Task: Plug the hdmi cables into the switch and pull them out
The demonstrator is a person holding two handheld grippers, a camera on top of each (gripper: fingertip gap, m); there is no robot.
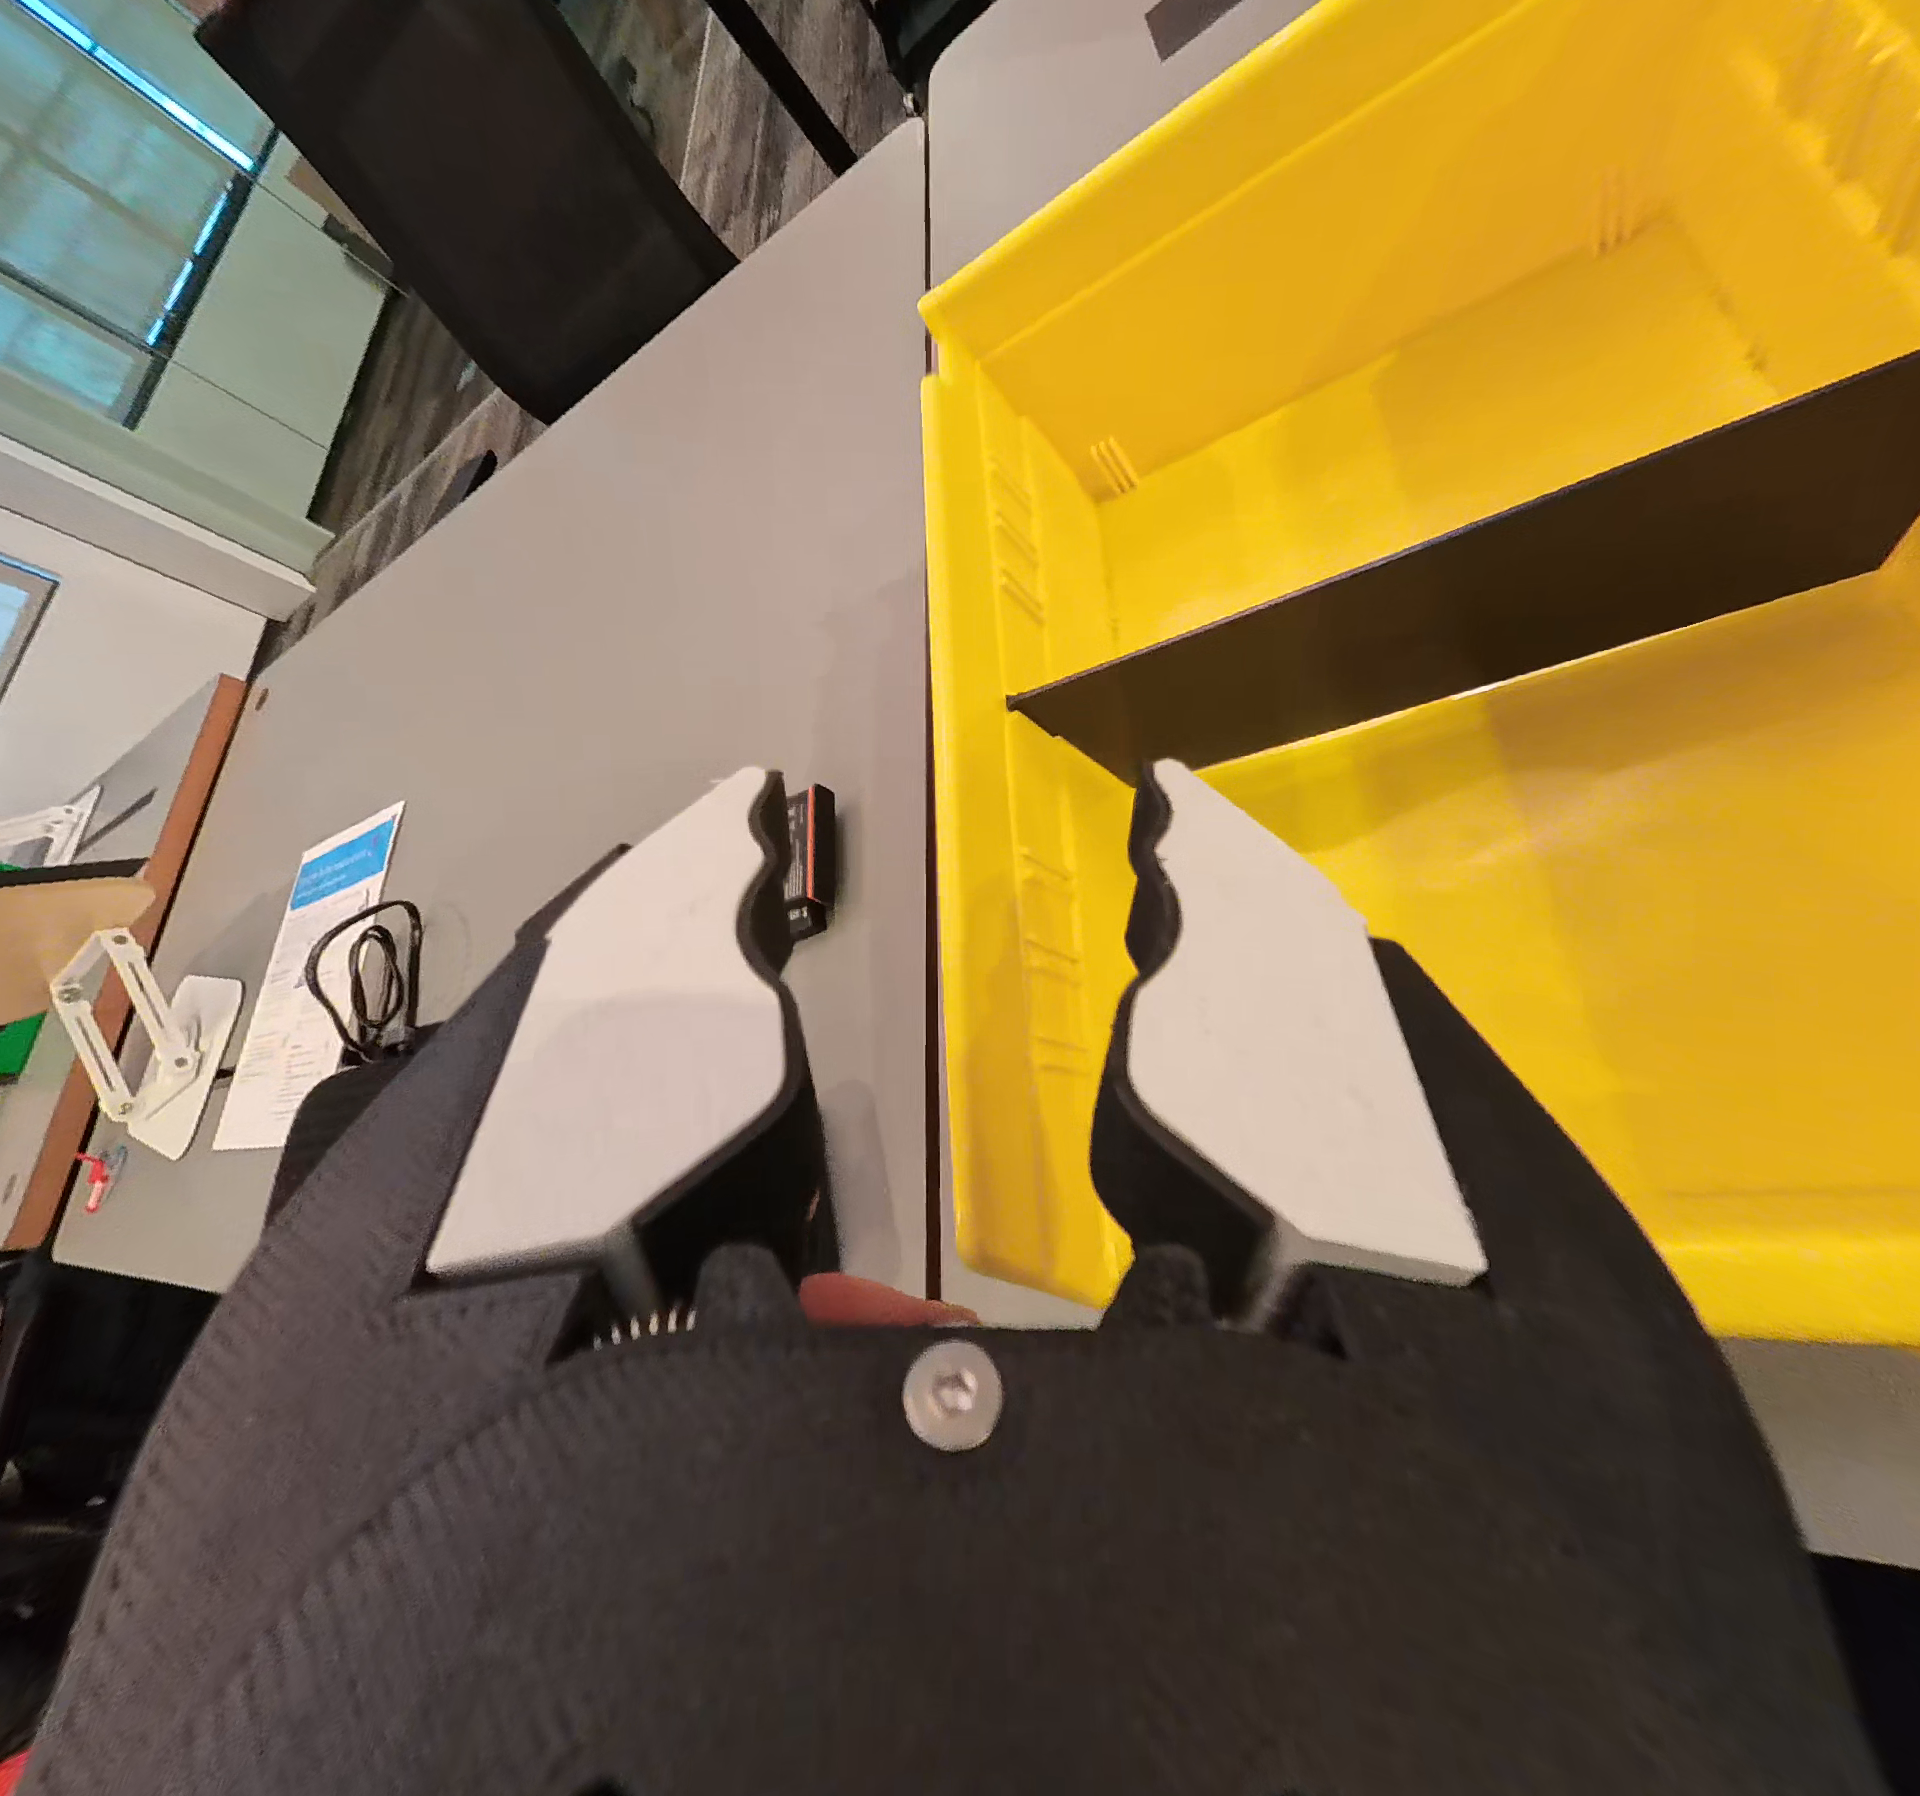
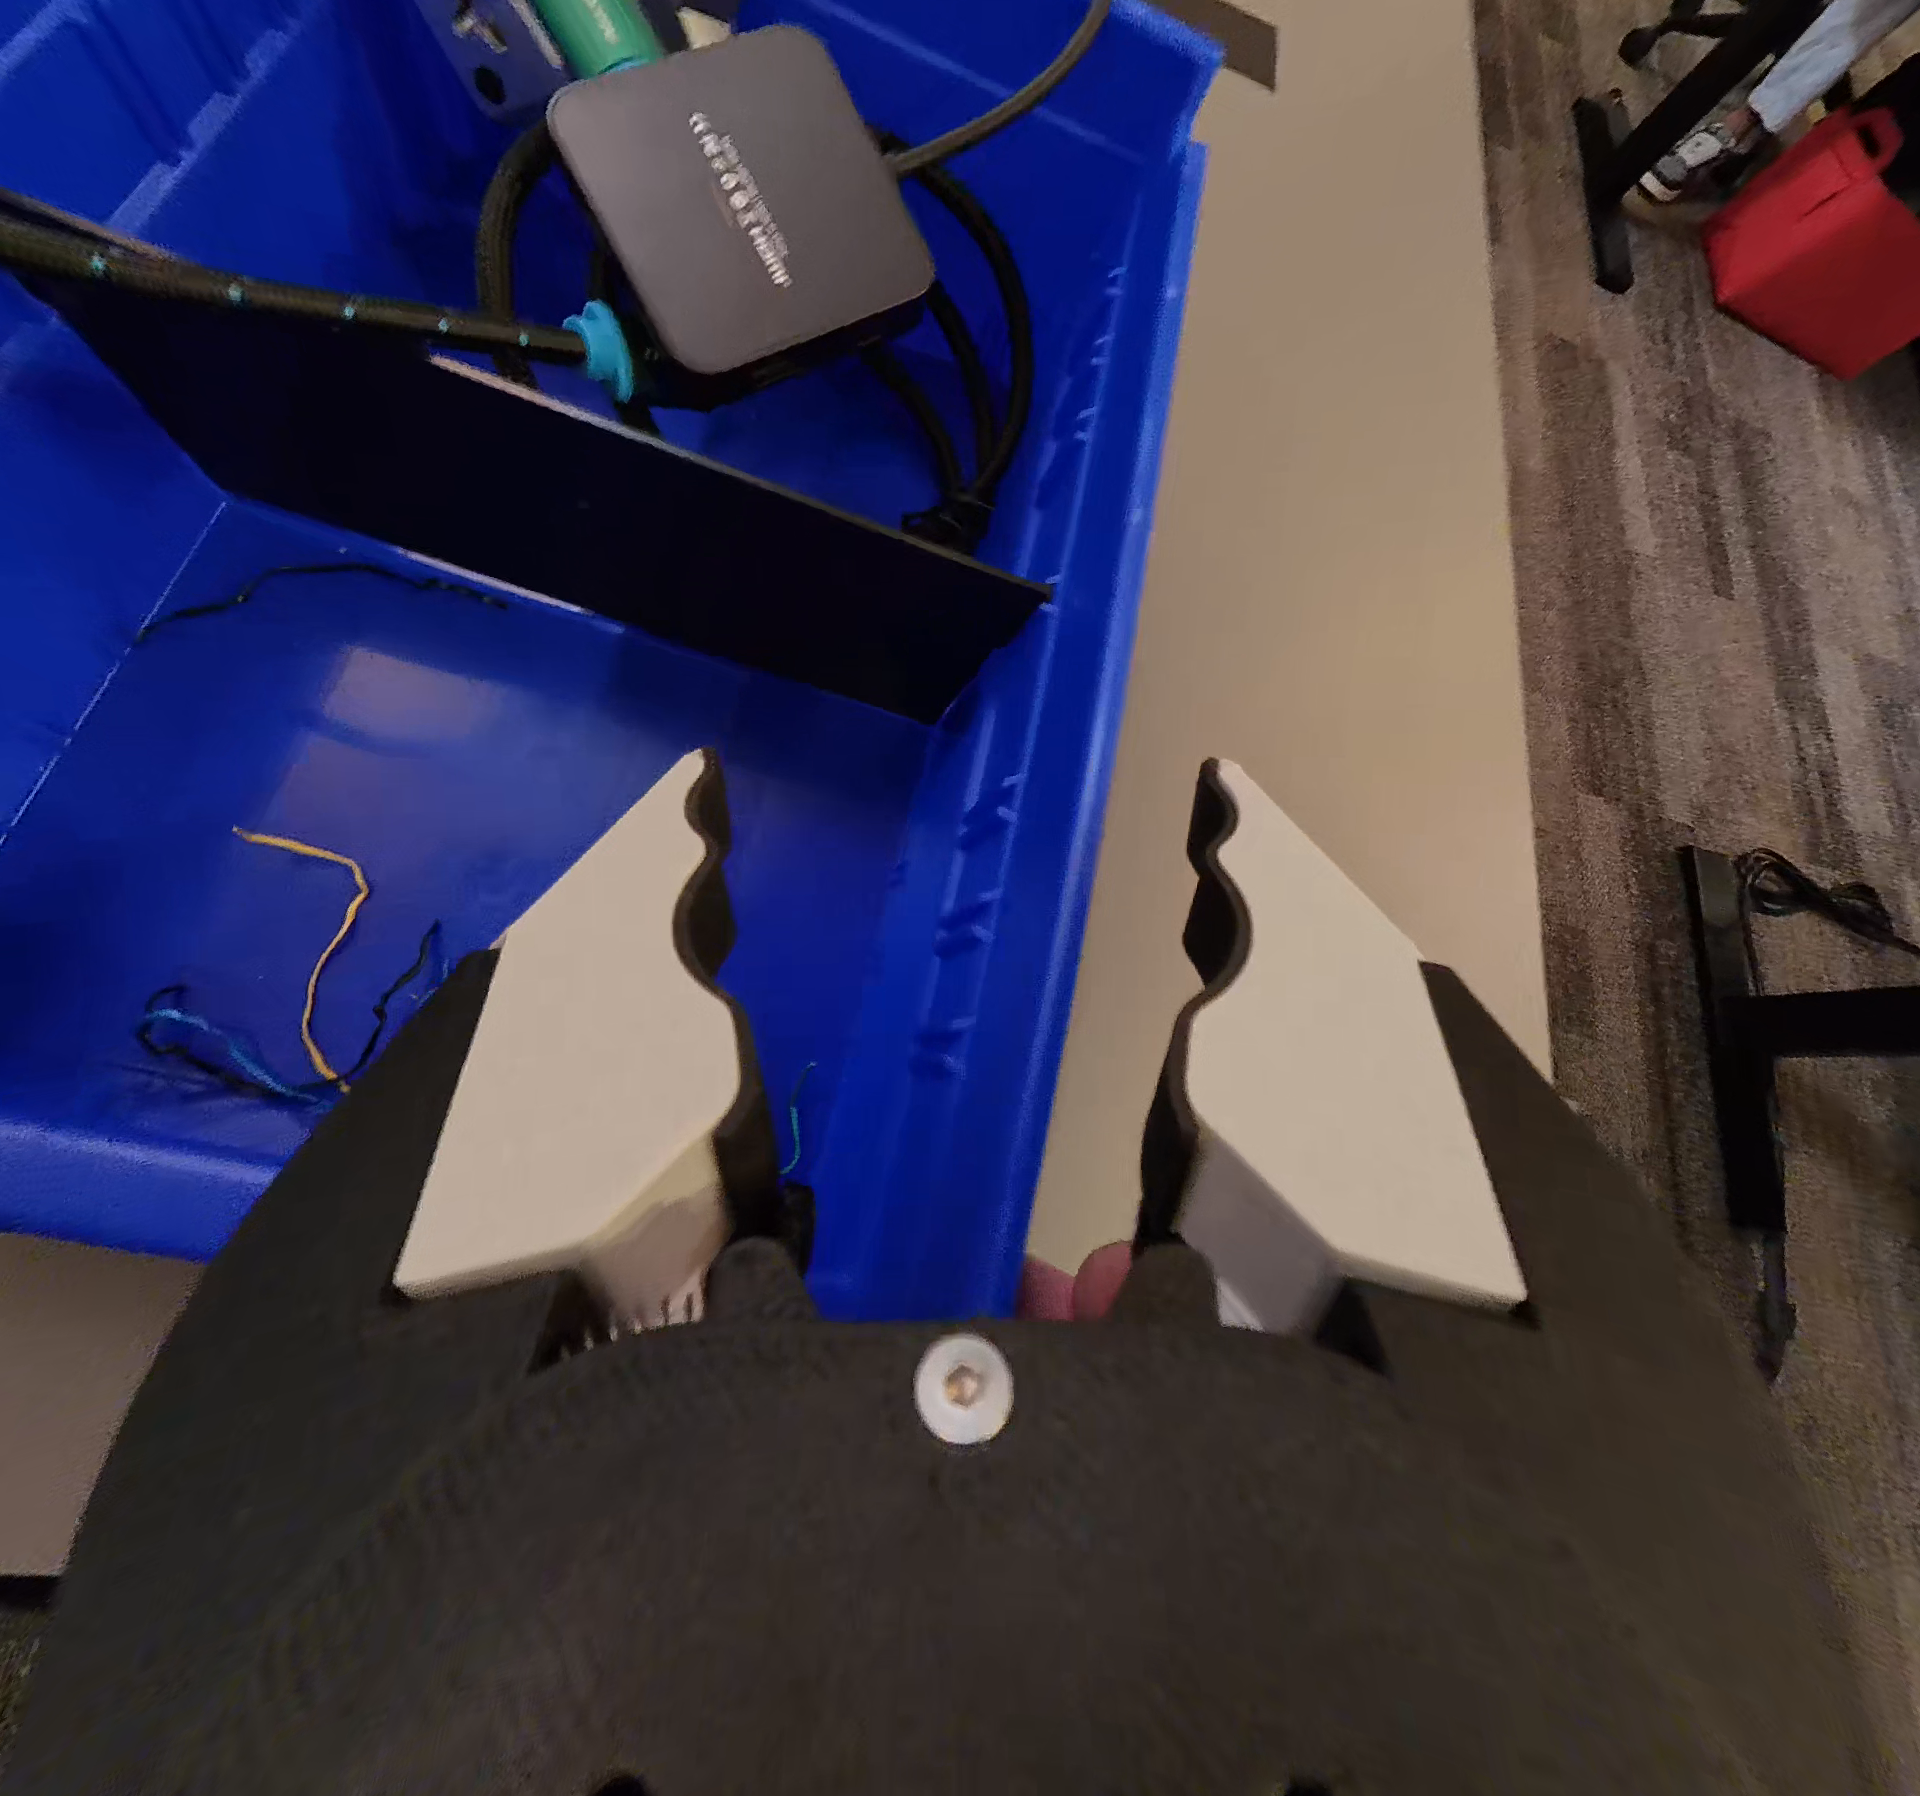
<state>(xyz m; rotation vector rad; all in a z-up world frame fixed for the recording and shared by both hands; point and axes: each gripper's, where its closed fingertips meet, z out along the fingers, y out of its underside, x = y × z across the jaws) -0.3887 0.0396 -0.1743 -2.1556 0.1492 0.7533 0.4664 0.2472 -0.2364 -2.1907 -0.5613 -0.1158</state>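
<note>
In the right wrist view a dark grey square switch lies in the far compartment of a blue bin, on top of coiled black cables. A braided black HDMI cable with a teal collar meets the switch's near-left side. A teal plug stands behind the switch. My right gripper is open and empty, above the bin's right wall, well short of the switch. My left gripper is open and empty over the left wall of a yellow bin. No switch shows there.
A black divider splits the blue bin; loose threads lie in its near compartment. A black divider splits the yellow bin. On the grey table lie a small black box, a paper sheet, a coiled cord and a white bracket. The tips of one gripper are about 90 cm away from the tips of the other. The dark grey square switch lies around 12 cm away from my right fingertips. It is some 15 cm from my right tips to the teal plug.
</note>
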